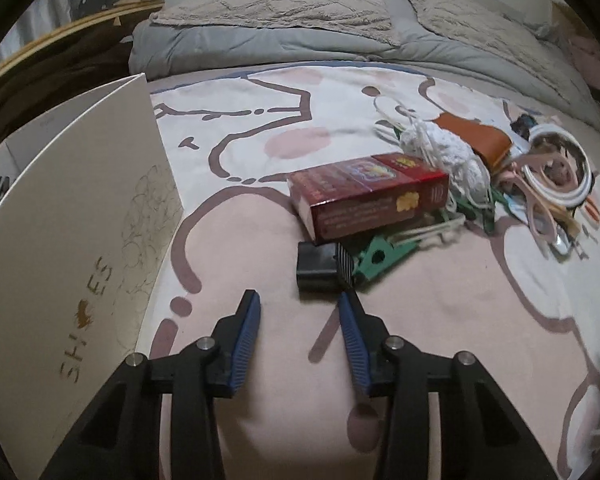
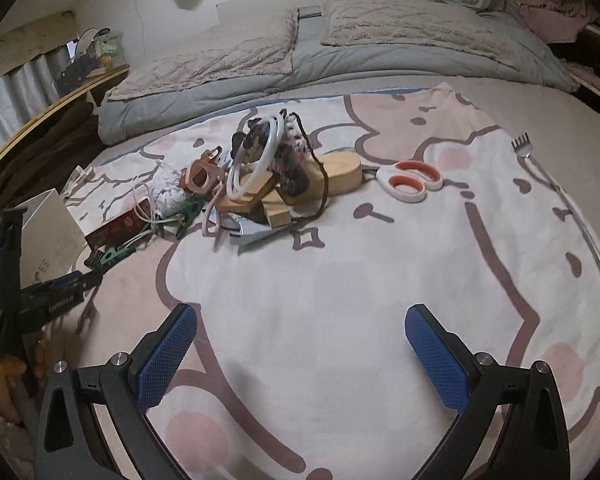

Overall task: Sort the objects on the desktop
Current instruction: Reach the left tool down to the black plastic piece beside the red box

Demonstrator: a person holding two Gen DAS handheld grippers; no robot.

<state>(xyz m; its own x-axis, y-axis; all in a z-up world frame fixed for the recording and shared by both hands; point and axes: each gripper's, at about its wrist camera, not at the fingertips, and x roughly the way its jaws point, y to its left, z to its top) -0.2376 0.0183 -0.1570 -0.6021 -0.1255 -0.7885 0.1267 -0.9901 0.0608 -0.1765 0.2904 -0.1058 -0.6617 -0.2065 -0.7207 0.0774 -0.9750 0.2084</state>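
Note:
A pile of small objects lies on a patterned blanket (image 1: 284, 344). In the left wrist view a black plug adapter (image 1: 320, 266) lies just ahead of my open, empty left gripper (image 1: 299, 300), with a red box (image 1: 370, 196), a green clip (image 1: 380, 254) and white yarn (image 1: 444, 152) behind it. In the right wrist view my right gripper (image 2: 300, 314) is open and empty, well short of the pile: a white ring (image 2: 256, 156), wooden blocks (image 2: 276, 200), the red box (image 2: 116, 228) and orange-handled scissors (image 2: 410, 180).
A white shoe box (image 1: 68, 240) stands at the left, close to my left gripper; it also shows in the right wrist view (image 2: 50, 220). A metal back scratcher (image 2: 556, 188) lies at the right. Grey bedding (image 2: 340, 52) lies behind the blanket.

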